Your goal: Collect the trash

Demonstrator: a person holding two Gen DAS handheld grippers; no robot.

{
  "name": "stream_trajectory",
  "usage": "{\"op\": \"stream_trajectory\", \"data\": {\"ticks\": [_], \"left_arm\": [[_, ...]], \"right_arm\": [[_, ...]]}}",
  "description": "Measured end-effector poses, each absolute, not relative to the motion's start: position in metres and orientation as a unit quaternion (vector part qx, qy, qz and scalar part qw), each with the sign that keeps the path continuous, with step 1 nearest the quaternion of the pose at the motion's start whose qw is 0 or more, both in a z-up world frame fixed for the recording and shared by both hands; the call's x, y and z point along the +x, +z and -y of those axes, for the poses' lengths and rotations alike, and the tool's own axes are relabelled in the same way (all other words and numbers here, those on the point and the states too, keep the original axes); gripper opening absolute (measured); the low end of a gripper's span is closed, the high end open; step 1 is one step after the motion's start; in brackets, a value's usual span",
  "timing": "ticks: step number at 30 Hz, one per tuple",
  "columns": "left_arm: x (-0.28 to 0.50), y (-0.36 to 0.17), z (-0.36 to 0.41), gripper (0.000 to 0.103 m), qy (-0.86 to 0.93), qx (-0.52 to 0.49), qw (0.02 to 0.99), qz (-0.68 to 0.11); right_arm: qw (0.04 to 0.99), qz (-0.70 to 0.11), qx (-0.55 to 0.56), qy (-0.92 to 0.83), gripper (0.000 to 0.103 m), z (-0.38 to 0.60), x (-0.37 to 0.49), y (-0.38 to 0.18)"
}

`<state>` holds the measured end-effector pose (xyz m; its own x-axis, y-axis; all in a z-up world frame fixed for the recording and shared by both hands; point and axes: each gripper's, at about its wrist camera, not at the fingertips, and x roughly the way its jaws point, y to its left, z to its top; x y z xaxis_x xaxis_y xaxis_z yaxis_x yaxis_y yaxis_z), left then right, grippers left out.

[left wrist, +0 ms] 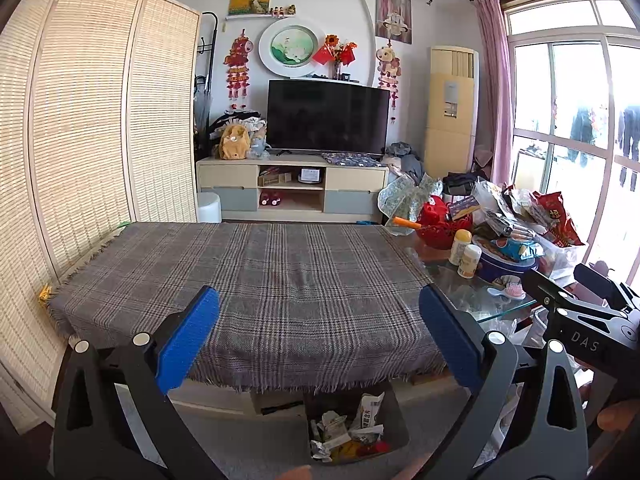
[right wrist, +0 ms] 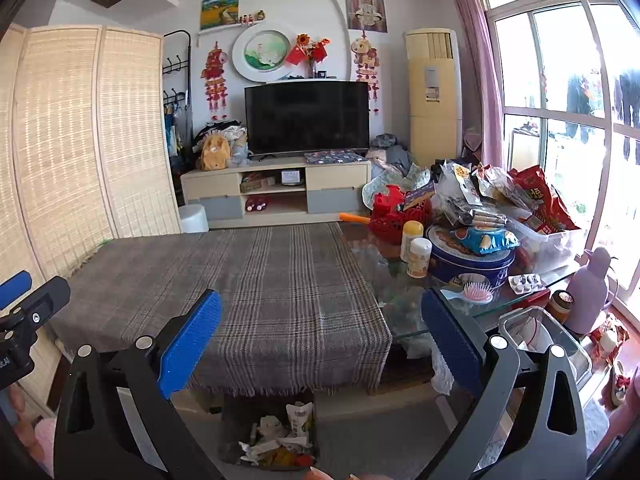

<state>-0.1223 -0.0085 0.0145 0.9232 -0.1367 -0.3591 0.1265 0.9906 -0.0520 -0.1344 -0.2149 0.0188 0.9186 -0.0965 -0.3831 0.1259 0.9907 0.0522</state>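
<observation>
Left gripper: jaws spread wide, blue pads bare, nothing between them; held above the near edge of the plaid cloth.
Right gripper: jaws spread wide, nothing held; its black body also shows at the right edge of the left wrist view.
Plaid cloth: grey-brown check, fringed hem, draped over the left part of the counter; no litter visible on it.
Trash bin: dark open box on the floor, just below the cloth's near hem, in line with the left jaws.
Trash: crumpled paper, a white printed wrapper standing upright, yellow and red scraps, all inside the bin.
Counter: glass top exposed to the right of the cloth.
Counter contents, right side: blue round tin, two yellow-capped bottles beside it, pink hairbrush, red basket, heap of snack bags.
Background: television on a low cabinet, bamboo screen at left, window at right.
</observation>
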Motion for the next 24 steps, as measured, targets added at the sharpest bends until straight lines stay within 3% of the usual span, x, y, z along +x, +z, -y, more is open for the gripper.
{"op": "stream_trajectory", "data": {"ticks": [24], "left_arm": [[-0.1158,0.01,0.0075,0.095,-0.069,-0.016,0.98,-0.188]], "right_arm": [[0.976,-0.207,0.041,-0.06,0.1,0.2138,-0.1282,0.0124]]}}
